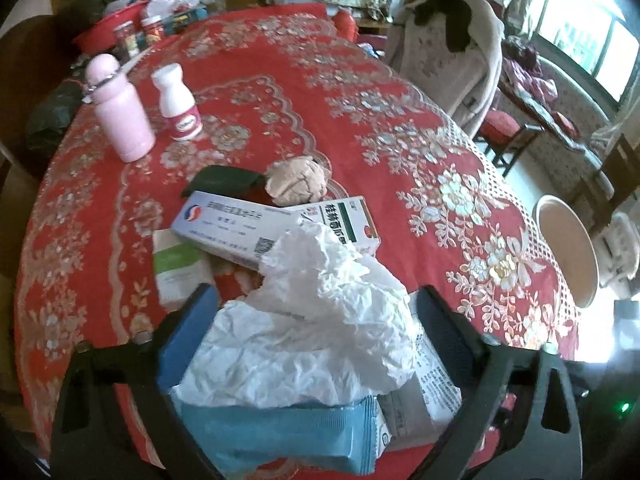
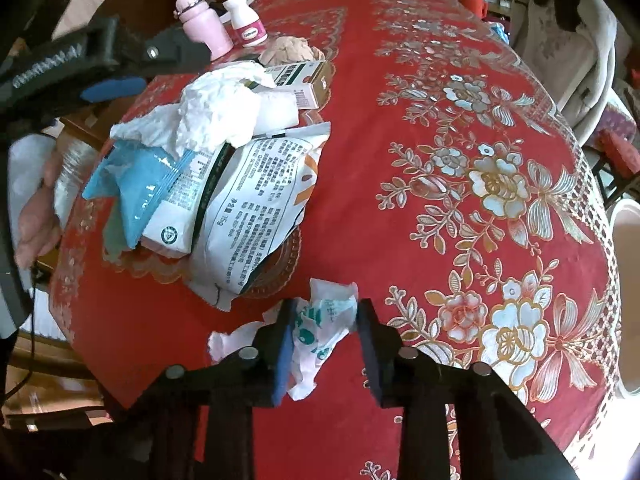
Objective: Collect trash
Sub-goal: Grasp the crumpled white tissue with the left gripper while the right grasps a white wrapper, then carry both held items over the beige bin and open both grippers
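A pile of trash lies on the red flowered tablecloth [image 1: 360, 80]. In the left wrist view my left gripper [image 1: 316, 312] is open, its jaws on either side of a crumpled white tissue [image 1: 320, 320] that lies on a blue wrapper [image 1: 288, 436] and a white printed packet [image 1: 432, 384]. Beyond are medicine boxes [image 1: 224, 228] and a brown crumpled ball [image 1: 298, 182]. In the right wrist view my right gripper [image 2: 326, 328] is shut on a crumpled white-and-green wrapper [image 2: 320, 328] just above the cloth. The pile [image 2: 224, 152] lies to its upper left.
A pink flask [image 1: 120, 108] and a white bottle with a red label [image 1: 178, 98] stand at the far left. Jars and a red basin [image 1: 108, 26] stand at the far end. A white bin [image 1: 568, 252] stands beside the table's right edge. A chair with a coat [image 1: 452, 48] is behind.
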